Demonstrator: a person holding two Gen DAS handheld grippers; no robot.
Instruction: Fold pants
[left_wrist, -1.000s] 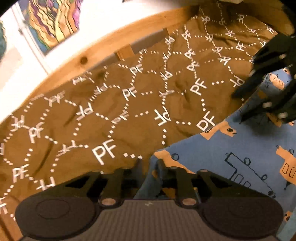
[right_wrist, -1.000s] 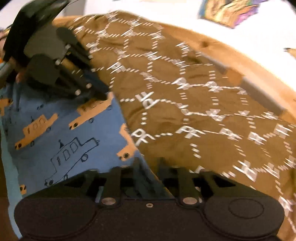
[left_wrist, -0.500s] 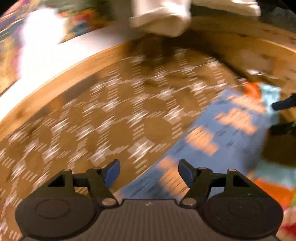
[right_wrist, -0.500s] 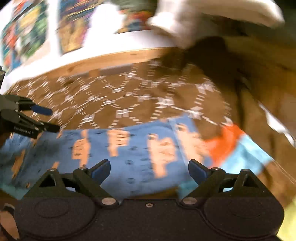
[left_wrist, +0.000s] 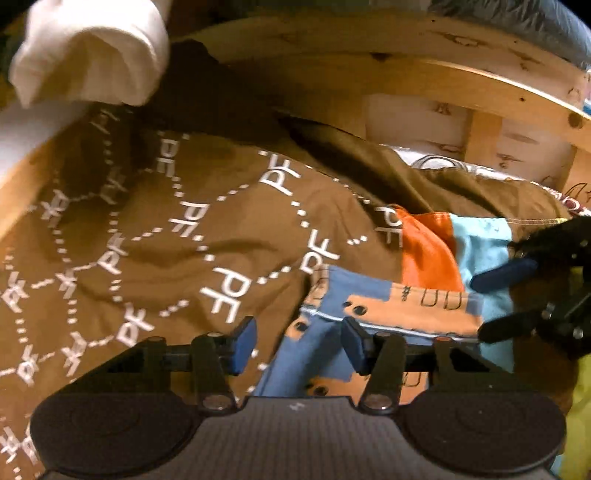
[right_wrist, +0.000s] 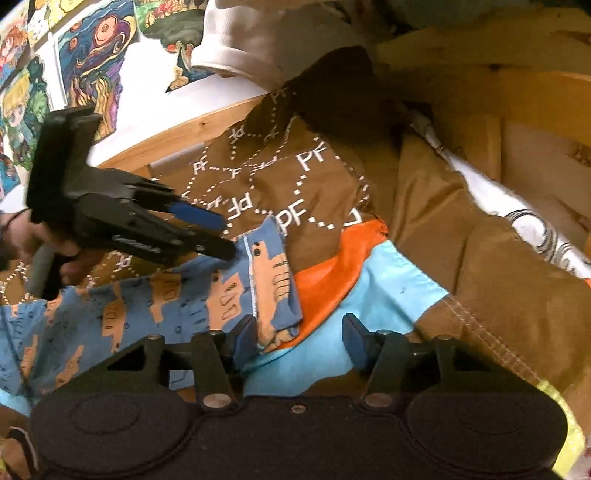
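Observation:
The blue pants (right_wrist: 155, 310) with orange vehicle prints lie on a brown "PF" bedspread (left_wrist: 147, 236). Their folded end (right_wrist: 269, 280) rests against orange cloth (right_wrist: 332, 266) and light blue cloth (right_wrist: 384, 291). My left gripper (left_wrist: 297, 339) hovers over the pants' edge (left_wrist: 388, 310); its jaws are closing with that edge between them, and no pad presses on it. It also shows in the right wrist view (right_wrist: 221, 236). My right gripper (right_wrist: 298, 336) is closing too, over the pants' corner and the light blue cloth. In the left wrist view it stands at the right (left_wrist: 495, 299).
A wooden bed frame (left_wrist: 406, 85) runs behind the bedspread. A white rolled cloth (left_wrist: 92, 55) hangs at the top. Colourful posters (right_wrist: 92, 48) cover the wall. A white patterned sheet (right_wrist: 517, 221) shows at the right. A hand (right_wrist: 48, 240) holds the left gripper.
Both grippers were shut on the pants' edge, then let go, opened wide and swung across to the pants' other end by the orange and light blue cloth. Their jaws now stand narrower.

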